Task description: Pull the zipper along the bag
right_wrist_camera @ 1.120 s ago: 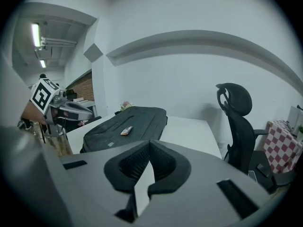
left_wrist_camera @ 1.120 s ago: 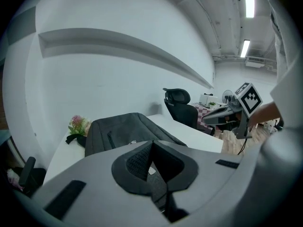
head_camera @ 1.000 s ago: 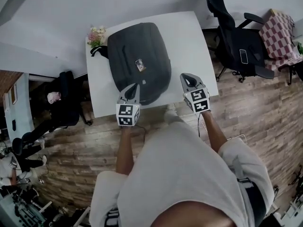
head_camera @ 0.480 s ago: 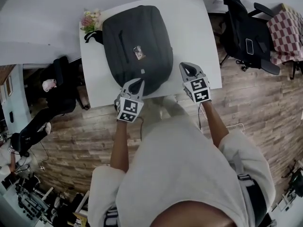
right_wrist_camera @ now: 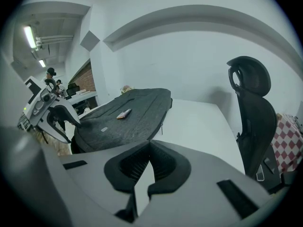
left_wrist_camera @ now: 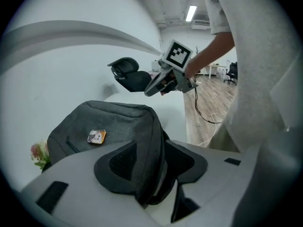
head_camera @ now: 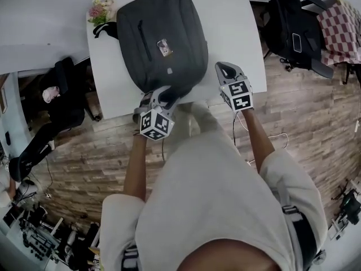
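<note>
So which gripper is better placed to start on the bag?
The left gripper: its jaws are opening with the near edge of the bag between them. The right gripper, shut and empty, hovers off to the bag's side.

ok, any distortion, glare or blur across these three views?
Head view: even light, mild barrel bend, backpack sharp. Left gripper view: heavy fisheye, black corners, ceiling light blown out. Right gripper view: same fisheye, black corners, strip light bright, office chair crisp.

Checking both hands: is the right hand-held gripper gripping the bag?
No, the right hand-held gripper is shut on nothing; the bag lies to its left.
</note>
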The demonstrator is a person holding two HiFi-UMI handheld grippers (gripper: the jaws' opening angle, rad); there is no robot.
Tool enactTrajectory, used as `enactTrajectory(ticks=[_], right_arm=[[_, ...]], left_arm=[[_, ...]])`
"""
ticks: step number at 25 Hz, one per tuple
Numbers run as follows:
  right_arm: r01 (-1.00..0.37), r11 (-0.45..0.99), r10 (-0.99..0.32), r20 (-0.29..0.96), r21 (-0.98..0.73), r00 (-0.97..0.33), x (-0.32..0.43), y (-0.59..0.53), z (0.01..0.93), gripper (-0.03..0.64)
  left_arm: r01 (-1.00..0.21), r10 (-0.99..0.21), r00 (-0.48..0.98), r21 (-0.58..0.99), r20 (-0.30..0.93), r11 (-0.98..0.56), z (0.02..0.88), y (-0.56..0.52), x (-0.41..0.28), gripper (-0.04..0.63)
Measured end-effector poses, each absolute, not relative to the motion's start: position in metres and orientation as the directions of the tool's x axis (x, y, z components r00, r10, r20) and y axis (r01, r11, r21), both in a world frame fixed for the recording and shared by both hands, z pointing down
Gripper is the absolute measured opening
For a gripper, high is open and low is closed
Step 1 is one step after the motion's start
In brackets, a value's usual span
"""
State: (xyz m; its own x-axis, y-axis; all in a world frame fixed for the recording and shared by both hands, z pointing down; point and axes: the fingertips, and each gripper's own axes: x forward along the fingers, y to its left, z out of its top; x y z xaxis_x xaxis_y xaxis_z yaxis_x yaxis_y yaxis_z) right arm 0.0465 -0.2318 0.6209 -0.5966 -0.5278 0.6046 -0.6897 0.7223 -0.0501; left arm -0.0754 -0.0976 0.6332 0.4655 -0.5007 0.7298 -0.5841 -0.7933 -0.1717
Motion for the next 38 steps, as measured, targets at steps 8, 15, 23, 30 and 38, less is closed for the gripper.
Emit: enactTrajectory(ticks=[8, 15, 23, 30, 38], right_arm=[[-0.676, 0.736, -0.518, 0.617, -0.03, -0.592, 0.039, -0.24, 0.63, 0.014], [-0.638, 0.77, -0.484, 0.645, -0.006, -0.591, 0.029, -0.251, 0.644, 0.014], [-0.529, 0.846, -0.418, 0.706, 0.072, -0.572, 0.021, -0.273, 0.669, 0.057], [-0.395, 0.91, -0.343, 0.76, 0.124, -0.552, 0.011, -0.302, 0.689, 0.164], [-0.293, 0.945, -0.292, 0.775, 0.145, -0.56, -0.008, -0.323, 0.696, 0.196]], left_arm=[[-0.474, -0.437, 0.421, -0.218, 0.795, -0.853, 0.665, -0.097, -0.082, 0.177], [-0.451, -0.405, 0.447, -0.19, 0.798, -0.872, 0.663, -0.095, -0.082, 0.103], [-0.463, -0.395, 0.462, -0.164, 0.794, -0.871, 0.663, -0.094, -0.083, 0.095], [-0.459, -0.387, 0.468, -0.156, 0.794, -0.875, 0.661, -0.094, -0.08, 0.095], [-0.448, -0.368, 0.47, -0.142, 0.802, -0.883, 0.663, -0.095, -0.08, 0.092]])
